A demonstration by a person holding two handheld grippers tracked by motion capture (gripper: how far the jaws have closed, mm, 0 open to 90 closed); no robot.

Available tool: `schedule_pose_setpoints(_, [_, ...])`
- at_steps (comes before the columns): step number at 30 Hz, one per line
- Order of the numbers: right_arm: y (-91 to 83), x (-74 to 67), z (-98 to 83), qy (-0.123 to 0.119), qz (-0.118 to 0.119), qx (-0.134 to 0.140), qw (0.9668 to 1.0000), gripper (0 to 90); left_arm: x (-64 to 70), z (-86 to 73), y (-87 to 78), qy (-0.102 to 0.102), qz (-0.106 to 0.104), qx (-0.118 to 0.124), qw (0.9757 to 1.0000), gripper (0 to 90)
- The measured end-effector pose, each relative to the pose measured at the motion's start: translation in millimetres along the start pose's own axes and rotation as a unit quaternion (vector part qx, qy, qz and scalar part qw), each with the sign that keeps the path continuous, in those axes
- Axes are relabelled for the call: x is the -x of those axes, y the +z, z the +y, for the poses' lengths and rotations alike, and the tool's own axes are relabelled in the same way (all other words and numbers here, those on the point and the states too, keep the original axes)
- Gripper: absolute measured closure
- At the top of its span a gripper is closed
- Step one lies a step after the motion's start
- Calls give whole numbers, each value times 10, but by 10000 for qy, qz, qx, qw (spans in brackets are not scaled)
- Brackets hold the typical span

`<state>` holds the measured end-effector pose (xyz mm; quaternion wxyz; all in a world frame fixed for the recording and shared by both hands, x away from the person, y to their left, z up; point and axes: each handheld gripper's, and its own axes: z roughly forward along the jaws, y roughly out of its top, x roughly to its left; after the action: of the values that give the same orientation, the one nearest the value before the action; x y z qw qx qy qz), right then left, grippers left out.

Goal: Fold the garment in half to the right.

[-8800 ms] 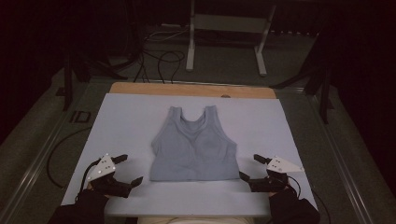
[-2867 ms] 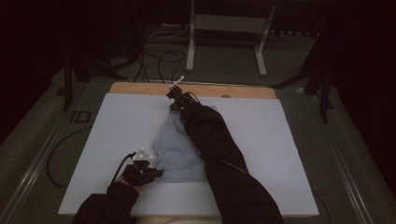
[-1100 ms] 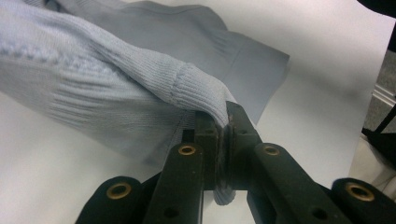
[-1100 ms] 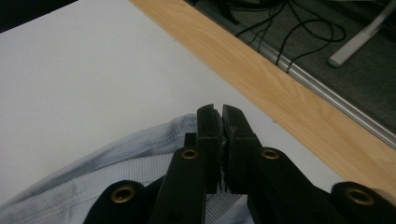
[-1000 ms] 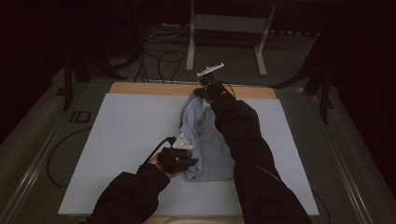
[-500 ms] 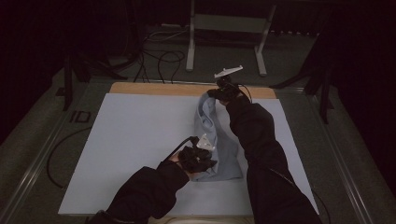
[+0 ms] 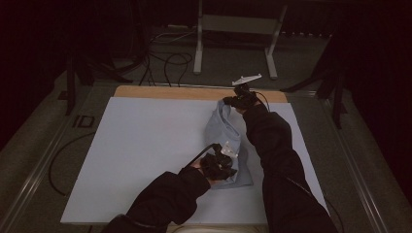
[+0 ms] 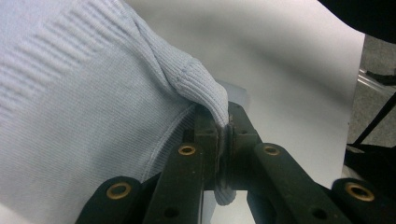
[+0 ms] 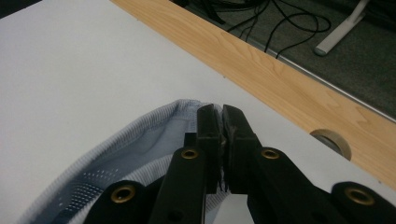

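A pale, matte white sheet (image 7: 145, 155) covers the table, leaving a strip of light wooden tabletop (image 7: 165, 92) bare along the far edge. A light blue ribbed knit top (image 7: 228, 133) lies folded lengthwise on the sheet, right of centre.

Dim room, grey floor (image 7: 145, 73), cables (image 7: 165, 58), metal stand (image 7: 238, 24).

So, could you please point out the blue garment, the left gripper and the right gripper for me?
blue garment (image 7: 228, 128): high view, its folded middle.
left gripper (image 8: 223, 128): left gripper view, jaw tips pinching the ribbed hem.
right gripper (image 9: 220, 122): right gripper view, jaw tips clamping the garment's edge.
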<state>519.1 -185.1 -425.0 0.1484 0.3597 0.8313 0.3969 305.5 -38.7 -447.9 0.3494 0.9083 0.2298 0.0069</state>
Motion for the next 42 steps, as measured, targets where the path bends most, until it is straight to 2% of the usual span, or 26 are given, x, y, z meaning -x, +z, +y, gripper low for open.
schedule_pose_setpoints(3, [43, 47, -51, 63, 17, -37, 10000, 870, 12, 26, 87, 31, -12, -66, 10000, 868])
schedule_pose_setpoints(6, [103, 78, -90, 151, 76, -4, 9999, 870, 4, 27, 175, -18, -19, -110, 9999, 868])
schedule_pose_setpoints(11, [208, 96, -146, 168, 164, 8, 9997, 855, -36, 28, 295, -97, -25, -218, 9997, 867])
schedule_pose_setpoints(12, [224, 98, -153, 190, 165, -25, 9997, 787, -50, 32, 323, -116, -38, -251, 9996, 867])
schedule_pose_setpoints(13, [238, 104, -158, 242, 232, -52, 9994, 616, -62, 40, 354, -140, -29, -302, 9994, 866])
schedule_pose_setpoints(15, [232, 105, -163, 309, 252, -50, 9992, 460, -70, 51, 405, -191, 10, -325, 9993, 865])
schedule_pose_setpoints(17, [198, 105, -167, 400, 322, -28, 9987, 341, -61, 54, 451, -177, -4, -347, 9992, 864])
schedule_pose_setpoints(19, [150, 101, -164, 401, 257, -31, 9989, 248, -47, 59, 488, -169, 50, -339, 9993, 862])
schedule_pose_setpoints(20, [124, 109, -163, 458, 331, 1, 9984, 206, -52, 66, 500, -163, 62, -362, 9992, 861])
schedule_pose_setpoints(23, [27, 107, -166, 548, 425, 111, 9975, 133, -61, 91, 538, -250, 33, -299, 9992, 857])
schedule_pose_setpoints(26, [-59, 91, -176, 576, 431, 160, 9973, 132, -48, 114, 588, -239, -39, -298, 9993, 833])
schedule_pose_setpoints(30, [-147, 71, -200, 545, 504, 180, 9971, 132, -7, 115, 664, -84, -144, -473, 9987, 723])
schedule_pose_setpoints(32, [-203, 55, -228, 556, 533, 289, 9966, 128, 1, 117, 661, -55, -140, -461, 9988, 715])
schedule_pose_setpoints(34, [-239, 32, -258, 530, 556, 357, 9964, 114, 21, 131, 650, 28, -215, -485, 9986, 647])
schedule_pose_setpoints(36, [-273, 8, -289, 525, 578, 394, 9962, 105, 54, 145, 616, 77, -236, -406, 9989, 587])
schedule_pose_setpoints(38, [-306, -9, -313, 516, 615, 438, 9958, 105, 83, 161, 575, 171, -170, -383, 9990, 526])
schedule_pose_setpoints(40, [-346, -27, -328, 481, 607, 438, 9960, 105, 113, 185, 514, 237, 19, -342, 9991, 451])
schedule_pose_setpoints(42, [-372, -28, -331, 471, 613, 463, 9959, 105, 117, 194, 479, 237, 95, -304, 9992, 441])
